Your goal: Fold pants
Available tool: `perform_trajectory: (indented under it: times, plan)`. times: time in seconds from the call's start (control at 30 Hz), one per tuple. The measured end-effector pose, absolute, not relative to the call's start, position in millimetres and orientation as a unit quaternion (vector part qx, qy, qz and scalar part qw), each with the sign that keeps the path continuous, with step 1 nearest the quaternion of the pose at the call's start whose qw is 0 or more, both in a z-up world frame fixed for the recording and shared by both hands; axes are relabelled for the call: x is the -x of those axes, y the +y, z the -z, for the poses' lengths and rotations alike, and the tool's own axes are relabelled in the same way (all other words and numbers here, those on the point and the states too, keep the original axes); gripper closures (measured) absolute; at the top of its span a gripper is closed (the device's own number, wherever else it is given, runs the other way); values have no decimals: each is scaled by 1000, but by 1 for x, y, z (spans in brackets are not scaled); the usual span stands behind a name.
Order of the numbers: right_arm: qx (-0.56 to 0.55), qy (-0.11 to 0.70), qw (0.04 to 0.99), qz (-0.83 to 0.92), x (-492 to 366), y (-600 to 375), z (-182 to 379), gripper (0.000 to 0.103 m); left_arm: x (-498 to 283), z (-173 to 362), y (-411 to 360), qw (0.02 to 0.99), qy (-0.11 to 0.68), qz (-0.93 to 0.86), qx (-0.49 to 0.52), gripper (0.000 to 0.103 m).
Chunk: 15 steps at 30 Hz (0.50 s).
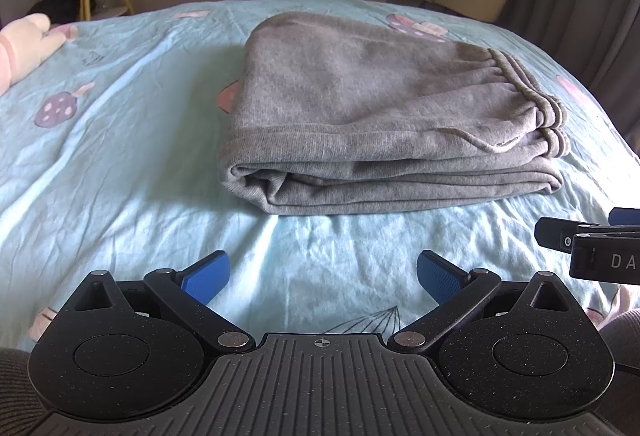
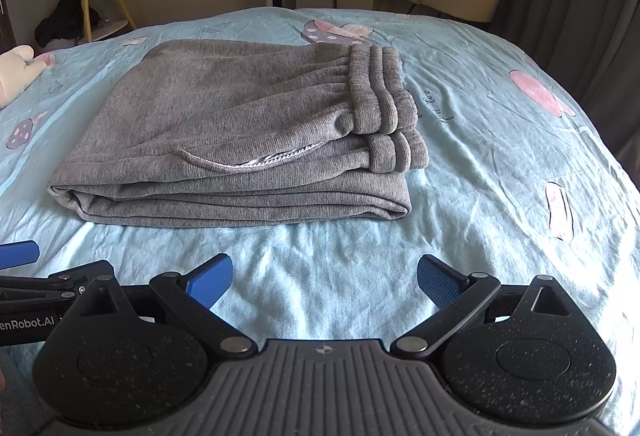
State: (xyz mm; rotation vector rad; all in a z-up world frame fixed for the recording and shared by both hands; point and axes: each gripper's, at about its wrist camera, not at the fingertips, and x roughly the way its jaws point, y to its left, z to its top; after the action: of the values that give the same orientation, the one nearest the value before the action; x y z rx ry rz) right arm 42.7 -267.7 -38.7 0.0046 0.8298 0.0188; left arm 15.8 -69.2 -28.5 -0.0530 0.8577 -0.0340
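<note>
The grey ribbed-knit pants point(image 2: 240, 132) lie folded in a thick rectangle mid-bed on the wrinkled pale-blue sheet point(image 2: 500, 164), elastic waistband point(image 2: 380, 92) at right. Left gripper point(image 1: 323, 276) and right gripper point(image 2: 325, 282) hover near, blue textured pads spread wide, holding nothing; the left gripper's casing reads "enRobot.AI".

your right gripper point(image 1: 600, 248) is cut off at the left wrist view's right edge, its lettering clipped. your left gripper point(image 2: 24, 268) runs off the right wrist view's left edge. the pants point(image 2: 240, 128) hide their inner layers; the plush toy point(image 1: 20, 44) is cropped and blurred.
</note>
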Motion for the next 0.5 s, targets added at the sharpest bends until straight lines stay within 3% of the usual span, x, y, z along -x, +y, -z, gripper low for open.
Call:
perform_trajectory:
  times: [0.5]
  plan:
    - [-10,405,914,-8,-43,-270,39,4,-13,26,-70,914,406,21,21,0]
